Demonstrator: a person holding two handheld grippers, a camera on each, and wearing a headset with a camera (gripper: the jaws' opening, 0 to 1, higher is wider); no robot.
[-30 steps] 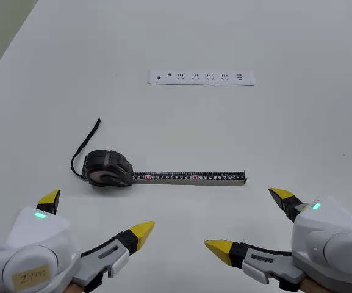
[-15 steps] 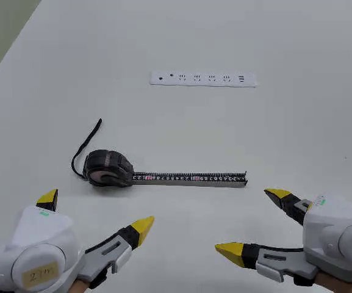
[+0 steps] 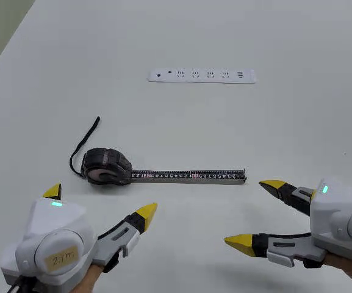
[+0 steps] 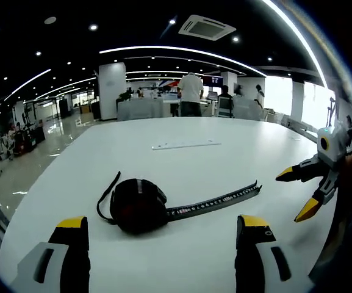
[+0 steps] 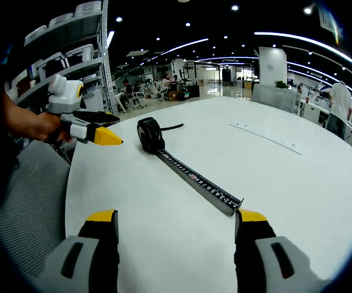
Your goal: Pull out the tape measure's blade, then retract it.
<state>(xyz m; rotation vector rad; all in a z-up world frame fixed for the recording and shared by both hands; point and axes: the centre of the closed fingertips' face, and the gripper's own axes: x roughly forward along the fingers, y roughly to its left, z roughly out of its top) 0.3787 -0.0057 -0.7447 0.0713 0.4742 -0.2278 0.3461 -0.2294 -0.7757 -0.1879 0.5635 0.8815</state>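
Head view: left tool [image 3: 100, 201] at 7 o'clock, jaws spread, empty, pointing toward 1 o'clock. At 5 o'clock, right tool [image 3: 254, 212], spread, empty, angled left. The tape measure [image 3: 107, 166] lies on worktop [image 3: 285, 122], blade [image 3: 188, 176] out toward 3 o'clock.

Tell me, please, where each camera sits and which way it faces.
Head view: on the headset, looking down at the tape measure, blade out, and power strip; open left gripper and right gripper below.
Left gripper view: on the left gripper, along its jaws toward the tape measure; right gripper at right.
Right gripper view: on the right gripper, toward the blade's tip; left gripper and hand at left.
Both gripper views share the tape measure.
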